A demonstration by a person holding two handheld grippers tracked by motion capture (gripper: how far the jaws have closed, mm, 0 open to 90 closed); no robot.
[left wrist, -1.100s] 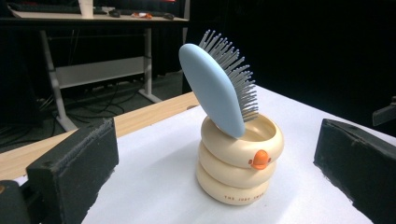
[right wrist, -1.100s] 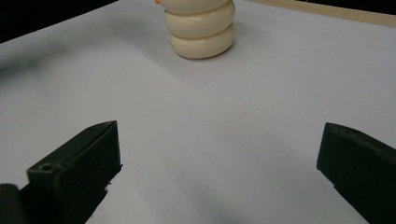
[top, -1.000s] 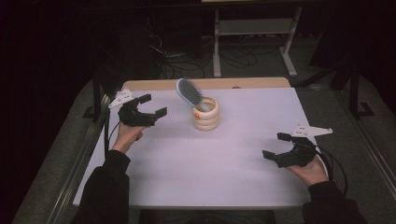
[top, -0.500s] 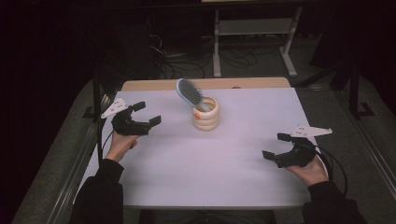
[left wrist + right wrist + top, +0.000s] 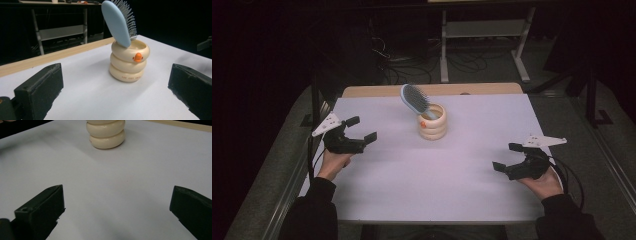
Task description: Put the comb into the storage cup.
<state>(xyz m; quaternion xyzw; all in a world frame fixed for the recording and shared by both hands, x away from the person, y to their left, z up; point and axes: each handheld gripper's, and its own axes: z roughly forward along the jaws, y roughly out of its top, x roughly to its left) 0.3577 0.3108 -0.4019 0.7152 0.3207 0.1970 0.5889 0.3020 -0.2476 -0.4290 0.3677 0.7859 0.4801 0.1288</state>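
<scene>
Item: cream ring-stacked holder [image 5: 432,121] with an orange duck bill on its side, standing upright on the white worktop [image 5: 432,185], toward the far middle. A pale blue hairbrush [image 5: 415,98] stands in it, handle down, head leaning out toward my left, bristles facing away from my left side.

My left hand-held gripper [image 5: 360,129]: jaws spread wide, nothing between them, hovering near the worktop's left edge. The holder lies ahead of it and to its right, well apart; in the left gripper view the holder [image 5: 128,61] and the hairbrush [image 5: 119,22] sit between the two black jaws, farther off.

My right hand-held gripper [image 5: 507,156]: jaws spread wide, nothing between them, low over the worktop near its right edge. The holder lies ahead and to its left, well apart; the right gripper view catches its lower rings [image 5: 106,132] at the top.
</scene>
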